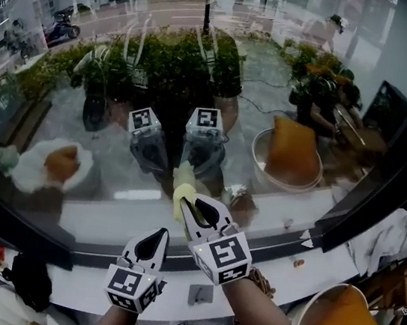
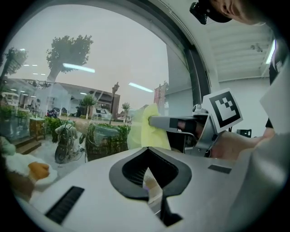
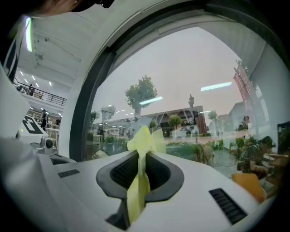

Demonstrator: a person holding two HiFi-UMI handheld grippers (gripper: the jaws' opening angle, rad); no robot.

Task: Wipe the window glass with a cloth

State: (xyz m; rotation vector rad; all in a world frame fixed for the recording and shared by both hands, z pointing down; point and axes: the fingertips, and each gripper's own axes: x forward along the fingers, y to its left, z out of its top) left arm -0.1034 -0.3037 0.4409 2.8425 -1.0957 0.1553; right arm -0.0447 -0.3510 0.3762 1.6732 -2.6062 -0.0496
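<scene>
Right tool [image 3: 140,165] is pinching the soft yellow cloth [image 3: 144,138] at the big clear window glass [image 1: 162,84]. Left tool [image 2: 149,176] is pressed together, empty. I'd go with steady pressure and overlapping strokes.

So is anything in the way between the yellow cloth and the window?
No, nothing visible is. The right hand-held gripper is shut on the yellow cloth, and the cloth's free end seems to meet the window glass. The left hand-held gripper sits lower, off to the side, with its jaws together.
</scene>
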